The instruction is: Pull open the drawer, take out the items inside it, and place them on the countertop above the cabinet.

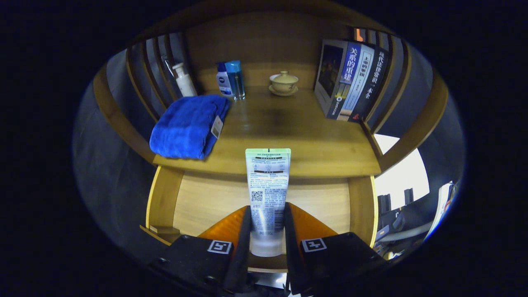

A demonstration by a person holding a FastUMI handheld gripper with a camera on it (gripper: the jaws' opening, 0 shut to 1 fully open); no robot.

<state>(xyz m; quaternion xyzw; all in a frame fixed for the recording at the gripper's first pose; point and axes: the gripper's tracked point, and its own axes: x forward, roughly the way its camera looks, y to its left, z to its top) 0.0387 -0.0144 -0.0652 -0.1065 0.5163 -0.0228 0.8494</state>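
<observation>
The fingers (267, 231) are clamped on the cap end of a cream tube (267, 185) held upright above the open drawer (206, 206), its crimped end reaching toward the tabletop (288, 136) just ahead.

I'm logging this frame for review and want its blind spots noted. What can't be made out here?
- Gripper, gripper view: shut on the tube; the tube's lower end is hidden between the fingers.
- Open drawer: its middle is hidden by the tube and fingers, so further items cannot be ruled out.
- Tube's print: too small to read.
- Blue towel on the countertop: covers whatever lies beneath it.
- White bottle: partly behind the slats.
</observation>
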